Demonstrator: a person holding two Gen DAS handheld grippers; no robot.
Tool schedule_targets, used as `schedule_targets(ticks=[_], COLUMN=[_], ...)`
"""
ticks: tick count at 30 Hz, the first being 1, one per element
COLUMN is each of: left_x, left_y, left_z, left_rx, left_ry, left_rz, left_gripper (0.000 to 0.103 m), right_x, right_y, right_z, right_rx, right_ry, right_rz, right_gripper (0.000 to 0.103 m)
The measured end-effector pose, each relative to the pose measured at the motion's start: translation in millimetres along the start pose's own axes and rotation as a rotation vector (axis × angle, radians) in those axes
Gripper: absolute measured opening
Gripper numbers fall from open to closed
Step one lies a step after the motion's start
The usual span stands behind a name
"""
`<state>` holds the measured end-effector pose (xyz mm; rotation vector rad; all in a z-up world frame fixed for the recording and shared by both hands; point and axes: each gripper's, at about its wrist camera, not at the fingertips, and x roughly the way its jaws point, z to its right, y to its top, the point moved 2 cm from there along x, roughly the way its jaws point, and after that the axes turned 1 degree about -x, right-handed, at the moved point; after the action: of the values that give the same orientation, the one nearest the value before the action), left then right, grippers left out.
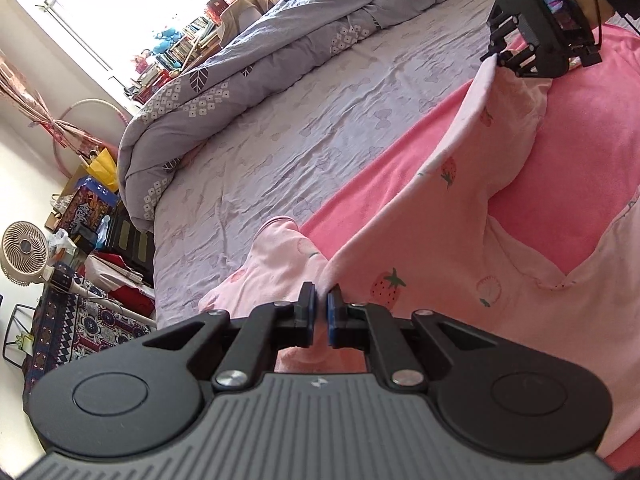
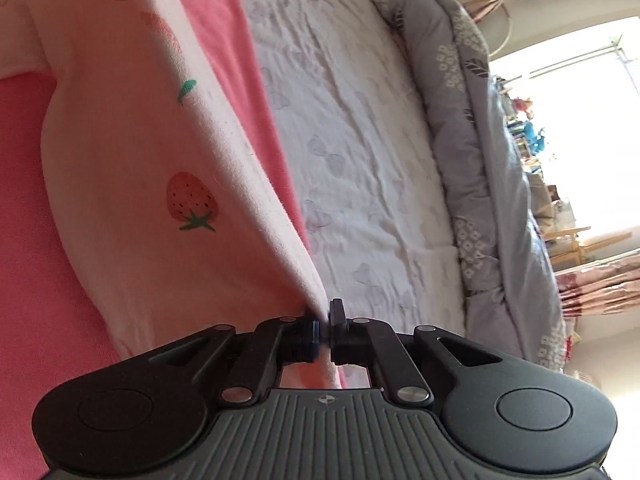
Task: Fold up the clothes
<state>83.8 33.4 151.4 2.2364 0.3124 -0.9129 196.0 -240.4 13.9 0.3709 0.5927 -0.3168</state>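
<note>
A grey quilt lies bunched along the bed sheet; a fan stands beside.

I see a soft, fuzzy cloth strawberry garment lying on a fluffy pink blanket. The bed sheet is thin, wrinkly cloth. My left gripper is matt black plastic with shiny metal screws.

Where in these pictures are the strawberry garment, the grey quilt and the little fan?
strawberry garment (image 1: 432,280), left wrist view, on the pale pink cloth beside a printed strawberry.
grey quilt (image 1: 280,36), left wrist view, on its rumpled top.
fan (image 1: 24,250), left wrist view, on the round grille.
</note>
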Motion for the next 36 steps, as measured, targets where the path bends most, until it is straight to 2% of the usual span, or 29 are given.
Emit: schedule_targets(ticks=[5, 8, 11, 13, 16, 17, 19, 21, 23, 24, 25, 27, 28, 29, 32, 33, 34, 36], left_x=[-22, -37, -46, -42, -25, -15, 2, 22, 48, 64, 79, 106, 116, 124, 148, 154, 157, 157], left_y=[-4, -14, -34, -48, -55, -53, -46, -37, -25, -21, -17, -12, -11, -11, -13, -16, -19, -26], left_z=[-3, 0, 13, 21, 15, 6, -14, -33, -35, -33, -30, -24, -22, -19, -12, -9, -10, -15], left_rx=[-0.009, -0.014, -0.011, -0.024, -0.106, -0.173, -0.317, -0.434, -0.400, -0.357, -0.326, -0.321, -0.336, -0.352, -0.402, -0.424, -0.463, -0.560], left_ry=[-0.011, -0.060, -0.137, -0.177, -0.241, -0.273, -0.296, -0.297, -0.276, -0.289, -0.327, -0.402, -0.406, -0.402, -0.379, -0.390, -0.417, -0.494], left_rz=[0.041, 0.035, 0.004, -0.018, -0.052, -0.070, -0.070, -0.048, -0.057, -0.082, -0.112, -0.163, -0.173, -0.180, -0.239, -0.277, -0.304, -0.333], left_gripper=[0.001, 0.001, 0.001, 0.010, 0.019, 0.022, 0.043, 0.051, 0.055, 0.060, 0.061, 0.061, 0.062, 0.062, 0.056, 0.044, 0.036, 0.036], right_x=[-82, -141, -202, -221, -215, -213, -209, -207, -208, -211, -214, -219, -220, -221, -220, -222, -222, -219], right_y=[-41, -54, -65, -70, -76, -77, -78, -76, -74, -75, -76, -77, -77, -77, -79, -79, -78, -79], right_z=[34, 35, 1, -35, -87, -98, -110, -118, -130, -137, -141, -140, -135, -129, -116, -116, -117, -118], right_rx=[0.051, 0.102, 0.117, 0.088, 0.123, 0.151, 0.226, 0.281, 0.262, 0.252, 0.261, 0.320, 0.377, 0.437, 0.547, 0.561, 0.560, 0.559], right_ry=[-0.098, -0.091, -0.025, 0.025, 0.163, 0.191, 0.232, 0.271, 0.301, 0.317, 0.325, 0.331, 0.333, 0.338, 0.343, 0.342, 0.342, 0.346], right_rz=[-0.022, -0.081, -0.153, -0.198, -0.305, -0.327, -0.359, -0.363, -0.368, -0.372, -0.377, -0.386, -0.386, -0.385, -0.410, -0.417, -0.418, -0.418], right_gripper=[0.006, 0.006, 0.006, 0.006, 0.006, 0.006, 0.007, 0.009, 0.010, 0.010, 0.016, 0.035, 0.053, 0.062, 0.066, 0.067, 0.068, 0.069])
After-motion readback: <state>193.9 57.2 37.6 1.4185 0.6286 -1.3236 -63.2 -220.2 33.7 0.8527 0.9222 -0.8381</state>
